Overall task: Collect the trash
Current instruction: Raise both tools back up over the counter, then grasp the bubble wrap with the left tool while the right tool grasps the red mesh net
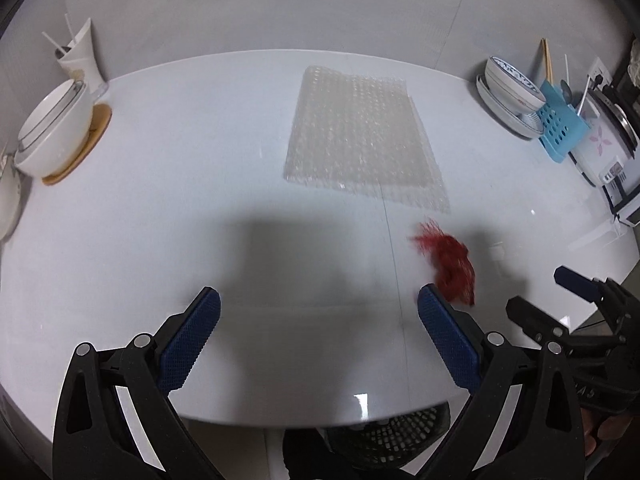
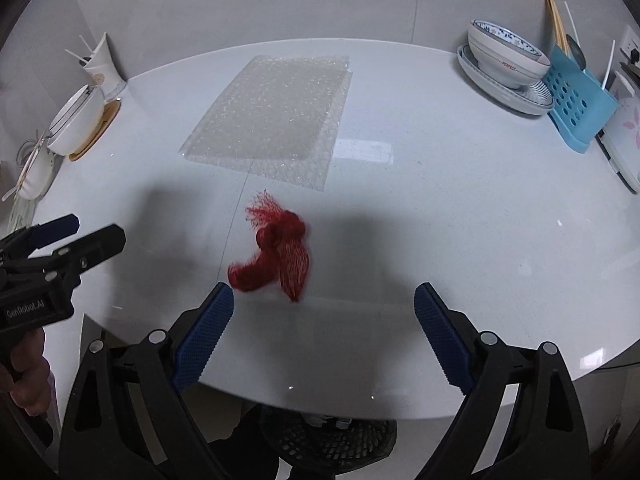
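While both tools hang empty over the near edge of the tabletop (image 2: 440,184), the step in hand reads as the first pickup.

Item 1, red mesh netting (image 2: 276,252): crumpled wad, lying on the tabletop at 12 o'clock from the right tool (image 2: 324,312), nearer its left finger. From the left tool (image 1: 318,314) it lies at about 1 o'clock, just past the right finger.

Item 2, bubble wrap sheet (image 2: 272,120): flat, folded in layers, beyond the netting toward 12 o'clock, near it but apart.

Item 3, black perforated bin (image 2: 328,440): under the near table edge at 6 o'clock, partly hidden.

Right tool: fingers wide apart, holding nothing. Left tool: likewise spread, holding nothing.

Handling notes, as judgement: the right tool is better placed. Centre it by shifting slightly toward 9 o'clock, lower until the pads straddle the dense red lump rather than the frayed fringe, then close fully, since mesh compresses and can slip. Keep clear of the bubble wrap edge. Dishes (image 2: 504,60) at 2 o'clock sit well apart.
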Demonstrator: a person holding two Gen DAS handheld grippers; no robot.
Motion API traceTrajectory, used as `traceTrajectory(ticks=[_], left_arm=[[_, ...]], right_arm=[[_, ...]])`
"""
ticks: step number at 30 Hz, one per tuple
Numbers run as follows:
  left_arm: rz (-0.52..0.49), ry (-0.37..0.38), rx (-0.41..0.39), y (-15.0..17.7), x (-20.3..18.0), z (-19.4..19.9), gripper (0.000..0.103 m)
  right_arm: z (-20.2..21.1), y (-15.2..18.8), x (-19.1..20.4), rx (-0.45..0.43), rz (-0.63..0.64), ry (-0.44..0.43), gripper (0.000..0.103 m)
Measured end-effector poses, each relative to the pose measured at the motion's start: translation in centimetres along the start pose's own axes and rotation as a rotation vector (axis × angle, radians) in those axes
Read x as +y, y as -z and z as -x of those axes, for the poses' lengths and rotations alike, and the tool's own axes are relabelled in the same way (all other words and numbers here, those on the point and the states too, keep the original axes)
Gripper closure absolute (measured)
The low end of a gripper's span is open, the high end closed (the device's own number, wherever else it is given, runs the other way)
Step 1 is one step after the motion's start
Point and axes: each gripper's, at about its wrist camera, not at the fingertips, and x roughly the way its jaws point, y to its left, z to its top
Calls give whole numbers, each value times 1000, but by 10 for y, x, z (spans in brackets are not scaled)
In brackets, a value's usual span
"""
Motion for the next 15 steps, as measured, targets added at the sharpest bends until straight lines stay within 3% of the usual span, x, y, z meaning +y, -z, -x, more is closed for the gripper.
traceTrajectory(ticks=[15], left_arm=[[-10,37,88,-122,2,-99,6]], right_arm=[[-66,-28,23,156,-39,56,44]])
